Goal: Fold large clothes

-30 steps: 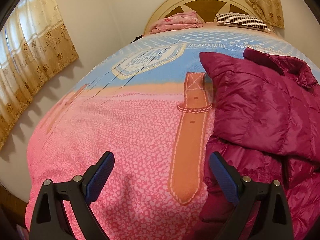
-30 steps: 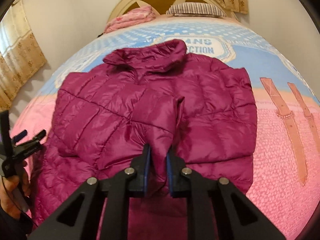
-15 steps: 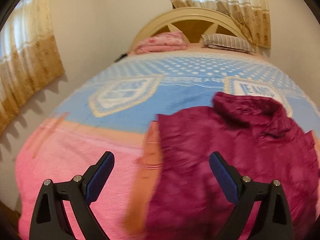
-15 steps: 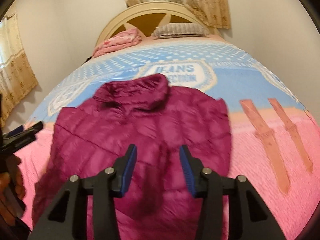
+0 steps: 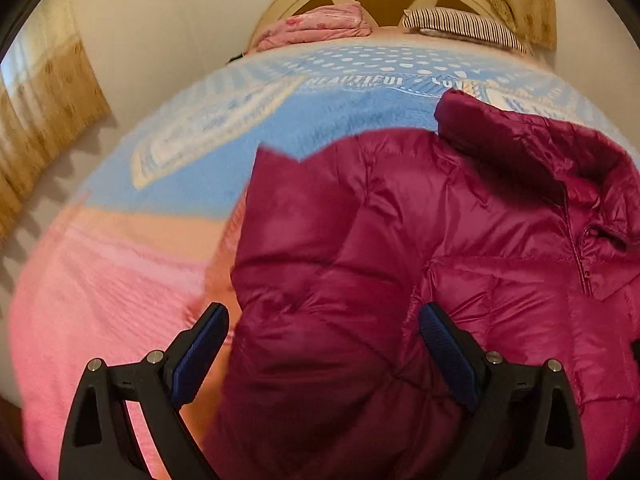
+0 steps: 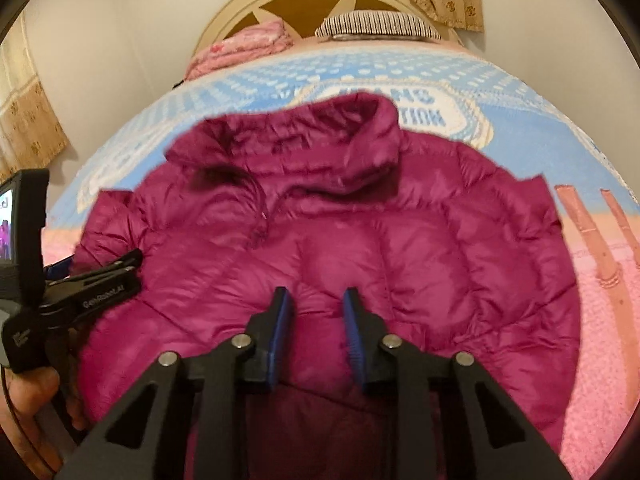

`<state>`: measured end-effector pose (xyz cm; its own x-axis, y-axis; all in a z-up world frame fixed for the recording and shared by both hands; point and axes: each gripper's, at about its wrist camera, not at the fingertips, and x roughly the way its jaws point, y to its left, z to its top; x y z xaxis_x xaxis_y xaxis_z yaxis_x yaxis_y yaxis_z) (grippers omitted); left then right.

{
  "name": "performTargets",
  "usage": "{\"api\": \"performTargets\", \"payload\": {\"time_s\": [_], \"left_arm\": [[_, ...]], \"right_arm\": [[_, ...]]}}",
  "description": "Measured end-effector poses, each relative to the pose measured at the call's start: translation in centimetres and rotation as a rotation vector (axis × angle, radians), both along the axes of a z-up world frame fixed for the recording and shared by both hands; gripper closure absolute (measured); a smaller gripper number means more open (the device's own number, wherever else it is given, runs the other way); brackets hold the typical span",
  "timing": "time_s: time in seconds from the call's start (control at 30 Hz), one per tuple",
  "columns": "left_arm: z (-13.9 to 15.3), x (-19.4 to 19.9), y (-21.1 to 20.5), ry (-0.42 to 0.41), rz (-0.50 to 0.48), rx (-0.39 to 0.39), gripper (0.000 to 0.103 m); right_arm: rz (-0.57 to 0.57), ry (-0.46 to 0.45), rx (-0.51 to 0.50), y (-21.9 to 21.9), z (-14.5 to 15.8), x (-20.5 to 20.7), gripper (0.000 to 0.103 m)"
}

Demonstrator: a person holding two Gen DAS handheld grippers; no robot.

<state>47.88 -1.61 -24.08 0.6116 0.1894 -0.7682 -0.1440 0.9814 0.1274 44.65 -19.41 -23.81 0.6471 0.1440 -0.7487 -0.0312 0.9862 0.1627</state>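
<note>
Magenta quilted puffer jacket (image 6: 360, 248) lay spread, collar toward the headboard, on the pink-and-blue patterned bedspread (image 5: 120, 280). The right tool (image 6: 316, 332) hung over the hem, its pads narrowing with puffy fabric between but not yet pinched; a deep bite would hold best. The left tool (image 5: 324, 352) stood wide apart over the jacket's left edge, with bare bedspread beside it.

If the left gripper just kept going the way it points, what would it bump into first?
Most likely the jacket. The left gripper points down at the bed, its open jaws framing the jacket's quilted left side, with nothing in between. How far off the fabric is remains unclear.
</note>
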Motion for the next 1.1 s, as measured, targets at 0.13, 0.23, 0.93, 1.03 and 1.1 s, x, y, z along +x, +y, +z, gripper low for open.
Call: {"api": "performTargets", "payload": {"time_s": [0.13,0.23,0.93,1.03,1.1], "left_arm": [[-0.4,0.0,-0.5,-0.003,0.005,0.020,0.004],[-0.6,0.0,-0.8,-0.001,0.018,0.050,0.001],[-0.6,-0.1,-0.9,-0.008,0.018,0.078,0.001],[1.0,-1.4,-0.5,0.018,0.018,0.079,0.001],[3.6,-4.1,0.2,-0.051,0.001,0.036,0.001]], "right_arm": [[0.008,-0.010,-0.024,0.0,-1.0,-0.1,0.075],[0.001,-0.008,-0.038,0.0,-1.3,0.1,0.076],[-0.016,-0.016,-0.123,1.2,-1.8,0.6,0.076],[-0.006,-0.004,-0.187,1.7,-0.9,0.3,0.065],[-0.017,-0.020,-0.196,1.6,0.7,-0.7,0.035]]}}
